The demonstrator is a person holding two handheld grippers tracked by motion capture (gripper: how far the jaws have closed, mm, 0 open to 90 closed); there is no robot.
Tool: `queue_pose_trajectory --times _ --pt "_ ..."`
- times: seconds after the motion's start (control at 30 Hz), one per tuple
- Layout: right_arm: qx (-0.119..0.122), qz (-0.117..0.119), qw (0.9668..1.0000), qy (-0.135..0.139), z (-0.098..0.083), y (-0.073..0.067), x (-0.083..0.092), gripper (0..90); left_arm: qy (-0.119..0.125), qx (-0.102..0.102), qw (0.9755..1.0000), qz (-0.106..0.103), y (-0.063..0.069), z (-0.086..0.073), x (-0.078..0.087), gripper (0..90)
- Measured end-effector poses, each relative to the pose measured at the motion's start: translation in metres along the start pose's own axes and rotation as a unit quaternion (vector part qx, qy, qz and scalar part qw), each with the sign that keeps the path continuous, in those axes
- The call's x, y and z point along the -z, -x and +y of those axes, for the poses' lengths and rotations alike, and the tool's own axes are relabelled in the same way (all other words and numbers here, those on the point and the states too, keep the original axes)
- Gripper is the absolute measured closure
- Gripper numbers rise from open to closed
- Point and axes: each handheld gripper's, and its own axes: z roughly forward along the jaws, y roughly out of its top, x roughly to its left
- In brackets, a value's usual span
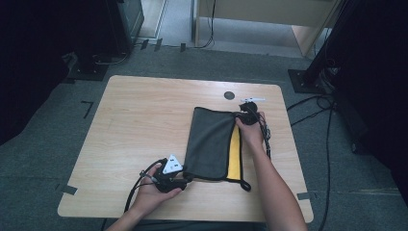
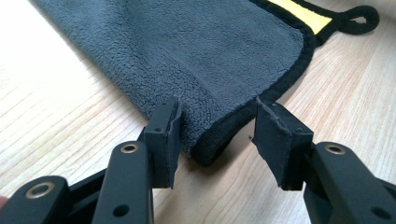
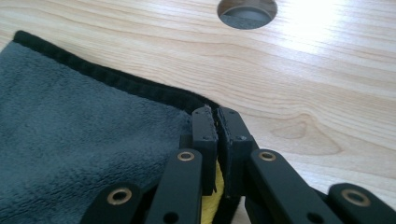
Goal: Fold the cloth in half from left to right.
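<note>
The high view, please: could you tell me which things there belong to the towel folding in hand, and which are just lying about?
In use:
- grey towel with yellow underside
- left hand-held gripper, jaws open around the towel's near corner
- right hand-held gripper, shut on the towel's far corner

Lying about:
- round cable hole in the table
- floor cables

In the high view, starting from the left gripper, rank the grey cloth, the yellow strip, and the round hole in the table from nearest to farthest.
From the left gripper:
1. Grey cloth, its near corner sits between the open jaws.
2. Yellow strip, along the cloth's right edge.
3. Round hole, at the table's far edge.
</note>
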Motion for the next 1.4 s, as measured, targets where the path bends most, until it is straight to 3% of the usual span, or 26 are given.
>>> queue_pose_trajectory --times 0.1,0.13,0.23,0.43,0.5,0.6,0.67,0.8,0.97,1.1,1.17,1.3,1.4 --pt "0.011 -0.048 0.9988 0.0 0.002 0.003 0.001 89.5 0.0 0.0 1.0 -0.001 0.0 0.0 0.0 50.8" --pt "0.002 -0.048 0.9988 0.004 0.003 0.006 0.003 89.5 0.0 0.0 1.0 0.0 0.0 0.0 0.0 50.8" --pt "-0.021 -0.03 0.9992 0.011 0.002 0.014 0.005 86.9 -0.002 -0.001 1.0 0.0 -0.001 0.0 0.0 50.9" --pt "-0.02 0.043 0.9988 0.016 -0.005 0.01 0.004 78.5 -0.003 0.0 1.0 0.002 -0.003 -0.001 0.0 51.1" --pt "-0.024 0.047 0.9986 0.011 -0.005 0.007 0.002 73.5 -0.003 0.0 1.0 0.004 -0.003 -0.001 0.0 51.0" --pt "-0.019 0.021 0.9995 -0.013 -0.006 0.001 -0.002 72.3 -0.005 -0.001 1.0 0.006 -0.003 -0.001 0.001 51.0" --pt "-0.022 0.017 0.9995 -0.013 -0.007 -0.002 -0.002 76.6 -0.008 -0.003 0.9999 0.008 -0.003 -0.001 0.0 51.3" --pt "0.015 -0.009 0.9998 -0.009 -0.006 -0.01 0.0 88.4 -0.012 -0.008 0.9999 0.008 -0.003 -0.002 0.0 53.8" --pt "0.009 -0.019 0.9998 -0.002 0.005 -0.009 0.008 88.8 -0.013 -0.011 0.9998 0.009 -0.003 -0.002 0.001 56.6" --pt "0.025 -0.053 0.9982 -0.009 0.009 -0.007 0.008 88.8 -0.022 -0.018 0.9995 0.016 -0.003 -0.003 -0.001 59.7" --pt "0.019 -0.054 0.9982 -0.016 0.008 -0.004 0.005 88.6 -0.023 -0.019 0.9994 0.016 -0.003 -0.003 -0.002 60.1" --pt "0.019 -0.059 0.9979 -0.021 0.002 -0.002 -0.004 85.7 -0.021 -0.016 0.9996 0.013 -0.003 -0.003 -0.001 59.8" --pt "0.017 -0.071 0.9973 -0.013 0.0 -0.002 -0.004 69.1 -0.02 -0.015 0.9996 0.012 -0.004 -0.003 0.0 59.4"
